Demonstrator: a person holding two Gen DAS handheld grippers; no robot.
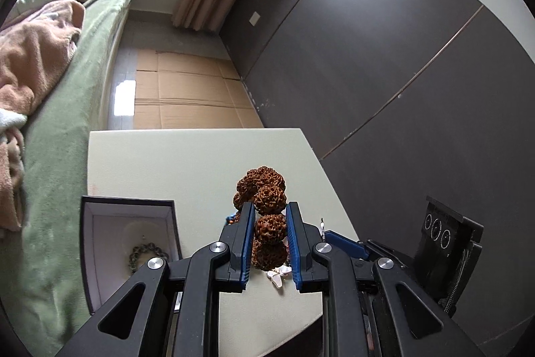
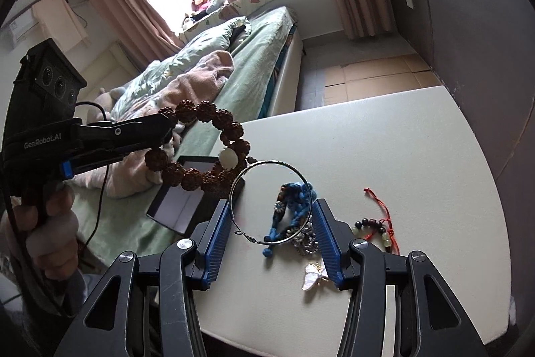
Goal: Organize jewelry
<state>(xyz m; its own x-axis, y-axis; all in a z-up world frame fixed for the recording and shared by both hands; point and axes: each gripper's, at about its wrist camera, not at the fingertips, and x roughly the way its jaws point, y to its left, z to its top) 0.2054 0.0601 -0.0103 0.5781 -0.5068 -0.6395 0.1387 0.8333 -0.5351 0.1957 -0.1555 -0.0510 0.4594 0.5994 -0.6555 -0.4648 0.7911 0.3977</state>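
"GenRobot.AI" is printed in white on the side of the left gripper (image 2: 169, 131), as seen from the right wrist view; no other writing can be read. Two grippers are seen. The left gripper (image 1: 270, 225) is clamped on a brown bead bracelet (image 2: 204, 146), which is held in the air above the edge of the white table (image 2: 418, 139); a single white bead is strung among the rough brown ones. The right gripper (image 2: 272, 223) is closed on a thin metal hoop (image 2: 267, 169), the blue pads pressed on its two sides and the ring lifted above the table. One open box (image 1: 110, 243) is seen at the table's left edge, with one dark green bead bracelet (image 1: 147, 253) lying inside. On the table four more pieces can be counted: a blue braided cord (image 2: 294, 206), a silvery piece (image 2: 306, 243) beside it, a white butterfly charm (image 2: 314, 278) and a red string bracelet (image 2: 381, 219) with dark and pale beads. A hand (image 2: 50, 223) is wrapped round the left gripper's handle. A bed (image 2: 254, 62) is seen behind the table
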